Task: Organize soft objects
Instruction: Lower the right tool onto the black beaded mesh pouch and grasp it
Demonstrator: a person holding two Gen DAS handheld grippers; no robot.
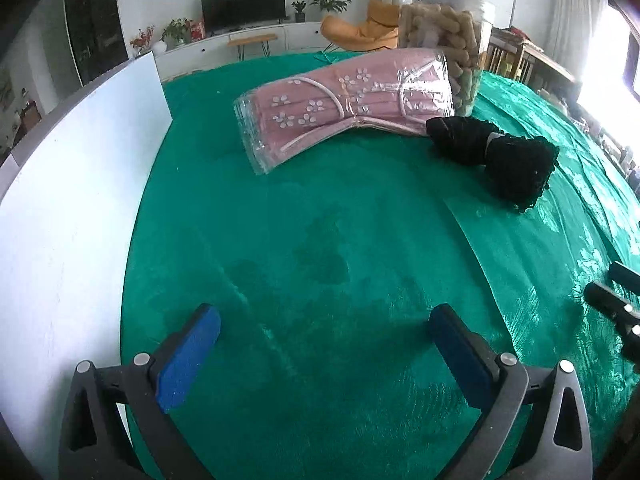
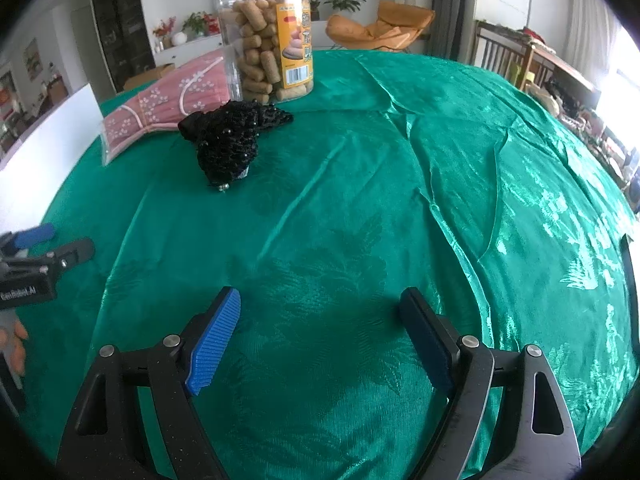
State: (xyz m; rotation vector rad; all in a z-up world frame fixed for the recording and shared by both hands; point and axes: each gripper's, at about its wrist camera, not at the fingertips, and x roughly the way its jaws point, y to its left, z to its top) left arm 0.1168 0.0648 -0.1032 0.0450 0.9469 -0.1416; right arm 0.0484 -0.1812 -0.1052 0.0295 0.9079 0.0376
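Note:
A pack of pink flowered face masks (image 1: 344,110) in clear plastic lies on the green tablecloth (image 1: 320,240), far from my left gripper (image 1: 324,328), which is open and empty above the cloth. A black beaded lace piece (image 1: 500,156) lies just right of the pack. In the right wrist view the pink pack (image 2: 160,108) and the black lace piece (image 2: 228,140) sit at the far left. My right gripper (image 2: 320,320) is open and empty over bare cloth.
A clear jar of biscuit sticks (image 2: 268,40) stands behind the soft items, touching the pack. A white board (image 1: 72,200) runs along the table's left edge. The other gripper shows at the right edge (image 1: 616,300) and at the left edge (image 2: 36,264).

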